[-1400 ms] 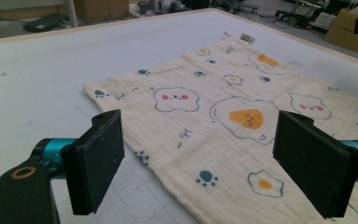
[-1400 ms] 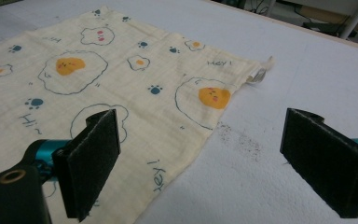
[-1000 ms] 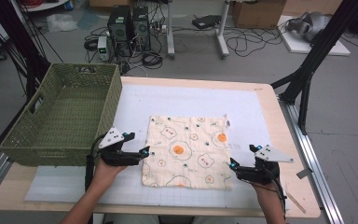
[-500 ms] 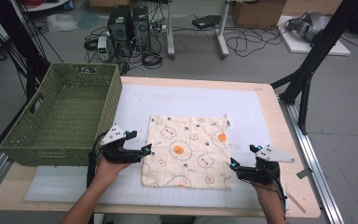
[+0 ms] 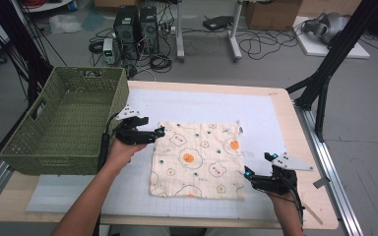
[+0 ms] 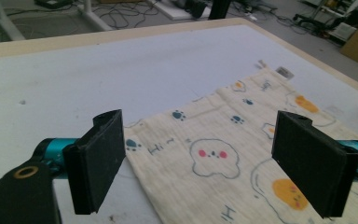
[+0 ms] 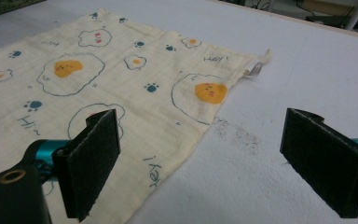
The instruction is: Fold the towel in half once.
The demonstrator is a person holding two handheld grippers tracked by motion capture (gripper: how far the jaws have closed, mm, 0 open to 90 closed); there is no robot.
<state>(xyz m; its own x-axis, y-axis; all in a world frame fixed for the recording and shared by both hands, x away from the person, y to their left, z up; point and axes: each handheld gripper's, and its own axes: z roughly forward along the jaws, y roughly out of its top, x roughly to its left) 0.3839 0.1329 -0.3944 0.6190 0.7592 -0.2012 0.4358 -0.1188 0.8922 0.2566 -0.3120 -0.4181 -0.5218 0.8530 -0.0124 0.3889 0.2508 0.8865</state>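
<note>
A white mat covers the wooden table (image 5: 295, 123), cables strewn on the floor behind. At the left sits a green woven basket (image 5: 64, 123). The left gripper (image 5: 158, 132) – jaws wide apart – hovers at the far left corner of the egg-print cloth (image 5: 197, 160), lying flat mid-table. The right gripper (image 5: 246, 173) gapes at its near right corner.

A pale wooden table (image 5: 295, 123) with a white gridded mat (image 5: 216, 105) stands on a grey concrete floor (image 5: 364, 123); beyond its far edge sit two black computer towers (image 5: 137, 23), tangled black cables (image 5: 263, 46) and a cardboard box (image 5: 273, 14); black metal struts (image 5: 332, 59) rise at its right.
</note>
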